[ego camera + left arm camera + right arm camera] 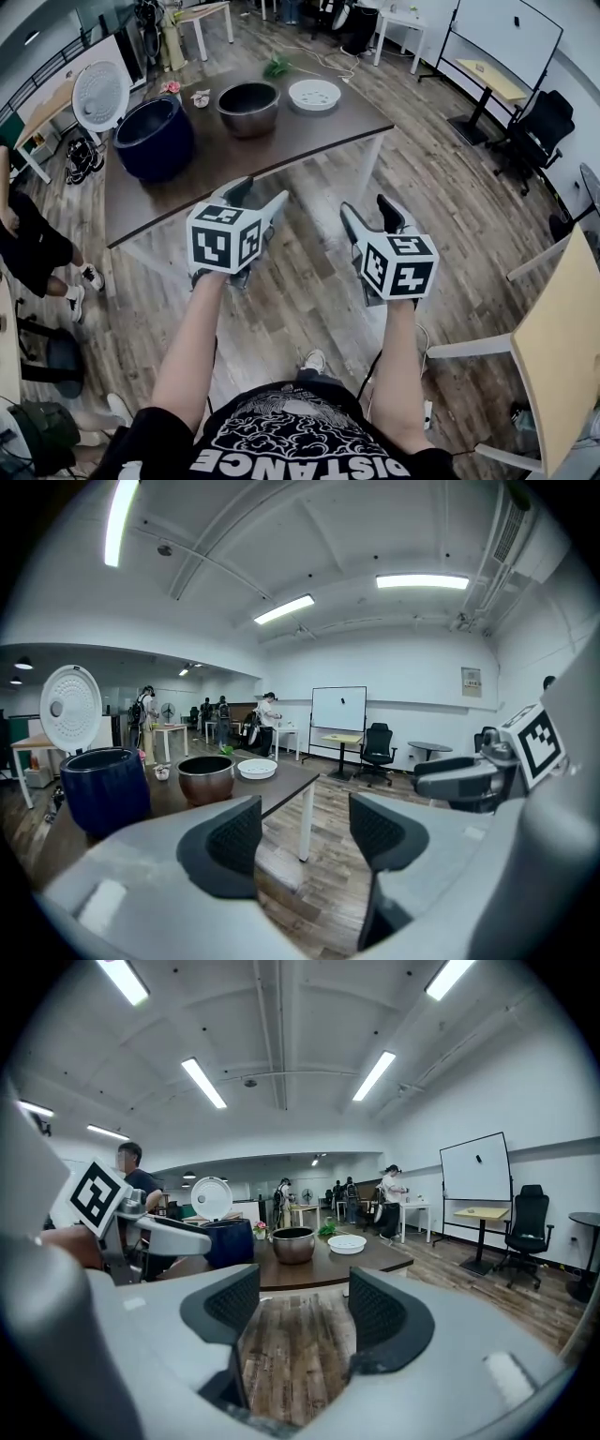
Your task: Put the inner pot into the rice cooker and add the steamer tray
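Here, the left gripper [305, 829] has its 2 fingers spread, with only the wood floor [309, 281] showing in the gap. The right gripper [295, 1302] is likewise spread and pinches nothing. Both are held out side by side in front of the person, over the floor. They are short of the near edge of a dark brown table [319, 131] and touch nothing on it.

On the table 3 things stand in a row, apart from one another. At the left in the head view is the dark blue rice cooker [153, 139]. Its round white lid [100, 94] is tipped up and open behind it. In the middle stands the metal inner pot [248, 107], upright and outside the cooker. At the right lies the white steamer tray [314, 95], a shallow round dish. Other people [267, 722] stand among desks far back in the room.
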`<state>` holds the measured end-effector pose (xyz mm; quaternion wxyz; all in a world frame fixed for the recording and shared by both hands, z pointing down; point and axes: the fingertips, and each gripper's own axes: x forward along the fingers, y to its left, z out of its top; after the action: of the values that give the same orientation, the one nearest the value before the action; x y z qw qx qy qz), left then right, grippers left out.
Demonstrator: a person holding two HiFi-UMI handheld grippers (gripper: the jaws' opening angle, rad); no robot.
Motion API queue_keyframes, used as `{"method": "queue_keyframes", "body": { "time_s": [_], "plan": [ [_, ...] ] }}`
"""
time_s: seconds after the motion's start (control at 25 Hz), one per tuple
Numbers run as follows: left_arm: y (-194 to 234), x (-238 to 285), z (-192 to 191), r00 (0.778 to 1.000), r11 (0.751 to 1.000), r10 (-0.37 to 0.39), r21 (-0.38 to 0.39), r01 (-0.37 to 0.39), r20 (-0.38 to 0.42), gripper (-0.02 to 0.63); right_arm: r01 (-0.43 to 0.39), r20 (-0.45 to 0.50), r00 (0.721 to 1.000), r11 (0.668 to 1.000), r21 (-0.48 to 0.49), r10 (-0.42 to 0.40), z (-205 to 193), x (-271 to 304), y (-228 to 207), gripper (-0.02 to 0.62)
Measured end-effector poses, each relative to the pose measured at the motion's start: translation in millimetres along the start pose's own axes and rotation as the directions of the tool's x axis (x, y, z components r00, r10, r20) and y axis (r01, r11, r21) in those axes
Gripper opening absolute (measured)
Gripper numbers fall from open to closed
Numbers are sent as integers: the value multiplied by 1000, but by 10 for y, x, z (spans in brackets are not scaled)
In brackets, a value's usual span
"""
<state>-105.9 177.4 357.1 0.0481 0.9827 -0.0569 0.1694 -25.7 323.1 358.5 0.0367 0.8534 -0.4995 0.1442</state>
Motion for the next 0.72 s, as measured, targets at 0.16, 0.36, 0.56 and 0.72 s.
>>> {"method": "queue_keyframes", "body": {
  "time_s": [0.16,0.36,0.56,0.72],
  "plan": [
    [1,228,66,999,999,33,5,-33,7,346,-29,-7,1000,1000,-4,29,24,165,-217,310],
    [88,440,139,997,997,78,-4,-78,3,390,-50,-17,999,998,-34,50,103,390,-392,342],
    [135,573,190,994,994,112,-11,-112,2,444,-82,-8,997,995,-57,82,168,548,-471,390],
    [207,606,220,989,988,149,-42,-148,14,468,-106,-4,994,992,-63,106,165,614,-495,413]
  ]
}}
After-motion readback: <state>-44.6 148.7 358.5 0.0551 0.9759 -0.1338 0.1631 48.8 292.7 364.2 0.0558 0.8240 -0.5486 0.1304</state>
